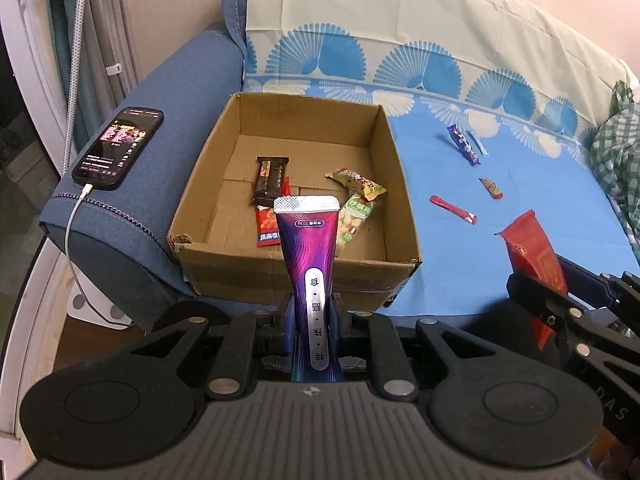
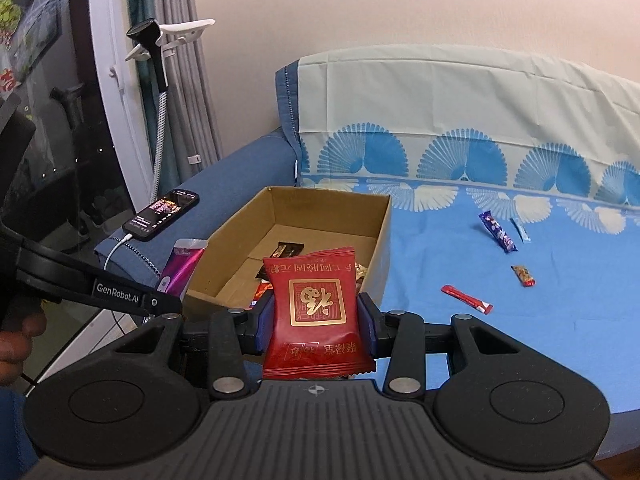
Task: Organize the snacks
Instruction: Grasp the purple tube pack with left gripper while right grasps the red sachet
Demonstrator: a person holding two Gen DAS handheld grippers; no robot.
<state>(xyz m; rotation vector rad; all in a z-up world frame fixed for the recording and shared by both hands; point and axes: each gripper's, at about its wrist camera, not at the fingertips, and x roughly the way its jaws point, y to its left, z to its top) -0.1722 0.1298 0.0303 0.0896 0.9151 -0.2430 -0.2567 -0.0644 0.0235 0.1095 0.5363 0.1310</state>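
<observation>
1. The left gripper (image 1: 314, 320) is clamped on a purple packet (image 1: 308, 240); the right gripper (image 2: 316, 320) is clamped on a red packet (image 2: 314, 308).
2. The cardboard box (image 1: 200, 184), just ahead of both grippers, already holds four snacks.
3. Remaining: the two held packets, plus four snacks on the blue cover (image 1: 520, 208), ahead to the right.

Unreadable from my station: print on the small wrappers (image 1: 463, 145) lying on the blue cover. Phone screen (image 1: 120, 142) too small to read. Green checked cloth (image 1: 618, 160) cut off at frame edge.
</observation>
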